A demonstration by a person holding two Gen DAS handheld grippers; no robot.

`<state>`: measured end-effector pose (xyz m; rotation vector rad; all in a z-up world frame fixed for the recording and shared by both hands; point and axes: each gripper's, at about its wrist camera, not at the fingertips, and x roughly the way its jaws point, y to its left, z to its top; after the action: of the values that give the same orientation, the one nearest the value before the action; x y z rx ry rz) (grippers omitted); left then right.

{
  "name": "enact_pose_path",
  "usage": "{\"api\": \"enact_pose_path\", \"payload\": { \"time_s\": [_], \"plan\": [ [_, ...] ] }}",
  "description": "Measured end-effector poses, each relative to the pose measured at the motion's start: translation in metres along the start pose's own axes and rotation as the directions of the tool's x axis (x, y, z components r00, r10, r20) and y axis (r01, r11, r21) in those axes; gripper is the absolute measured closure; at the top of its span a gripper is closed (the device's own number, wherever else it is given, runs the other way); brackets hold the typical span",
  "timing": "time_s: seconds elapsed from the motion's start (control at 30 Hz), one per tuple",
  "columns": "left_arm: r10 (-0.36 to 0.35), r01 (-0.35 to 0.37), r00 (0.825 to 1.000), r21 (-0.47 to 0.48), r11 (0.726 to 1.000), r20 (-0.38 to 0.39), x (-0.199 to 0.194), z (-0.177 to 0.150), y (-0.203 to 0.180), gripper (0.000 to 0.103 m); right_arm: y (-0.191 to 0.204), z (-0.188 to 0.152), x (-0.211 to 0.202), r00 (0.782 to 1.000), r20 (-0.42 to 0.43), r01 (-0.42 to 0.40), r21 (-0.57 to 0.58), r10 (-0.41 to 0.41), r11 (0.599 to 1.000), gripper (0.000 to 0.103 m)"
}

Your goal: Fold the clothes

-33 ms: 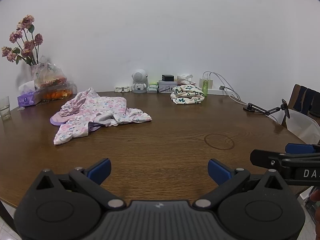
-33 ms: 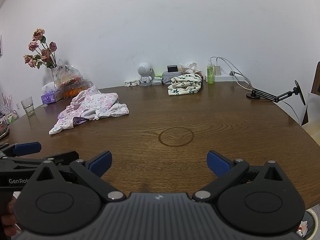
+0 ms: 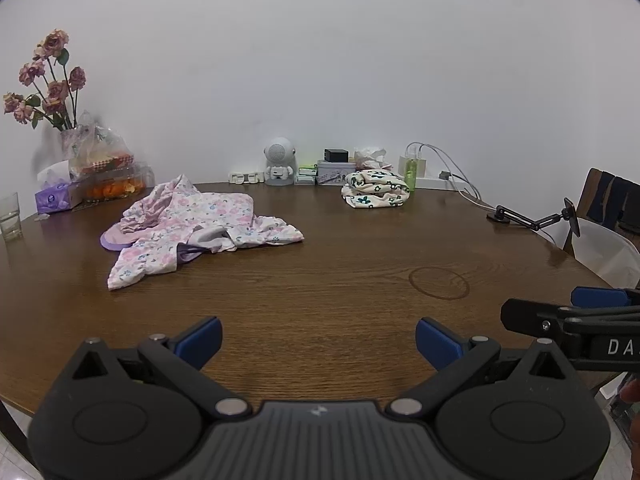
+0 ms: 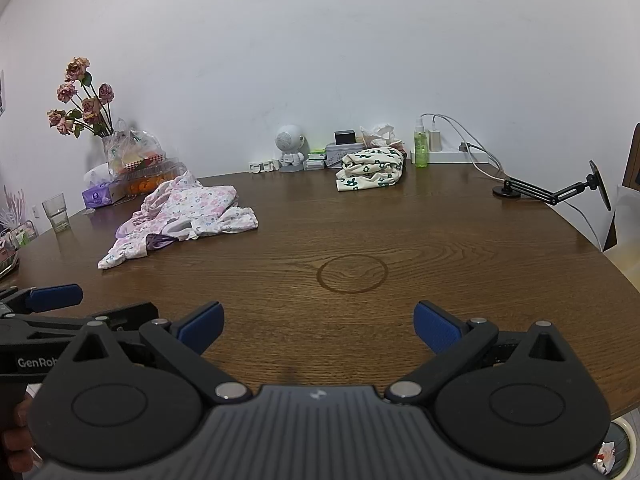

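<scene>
A crumpled pink floral garment (image 3: 192, 226) with a purple trim lies on the brown wooden table (image 3: 320, 304) at the far left; it also shows in the right wrist view (image 4: 184, 216). A folded cream garment with dark green flowers (image 3: 374, 190) sits at the back of the table, also in the right wrist view (image 4: 370, 170). My left gripper (image 3: 318, 342) is open and empty above the near table edge. My right gripper (image 4: 318, 326) is open and empty, level with it on its right. Both are well short of the clothes.
Along the back wall stand a vase of pink roses (image 3: 48, 88), a tissue box (image 3: 56, 196), a drinking glass (image 3: 10, 216), a small white robot figure (image 3: 280, 160), a green spray bottle (image 3: 411, 172) and cables. A black phone arm (image 3: 532, 218) stands at right, near a chair (image 3: 612, 208).
</scene>
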<state>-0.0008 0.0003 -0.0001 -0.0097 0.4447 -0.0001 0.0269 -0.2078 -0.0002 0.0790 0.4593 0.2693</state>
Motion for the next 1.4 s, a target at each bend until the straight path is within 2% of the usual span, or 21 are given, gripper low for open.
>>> {"api": "enact_pose_path", "payload": {
  "time_s": [1.4],
  "plan": [
    [-0.026,0.026,1.000,0.002,1.000,-0.012,0.0040,-0.0034,0.0001,0.000,-0.0001,-0.0005,0.0005,1.000,-0.013,-0.001,0.003,0.001,1.000,0.000]
  ]
}}
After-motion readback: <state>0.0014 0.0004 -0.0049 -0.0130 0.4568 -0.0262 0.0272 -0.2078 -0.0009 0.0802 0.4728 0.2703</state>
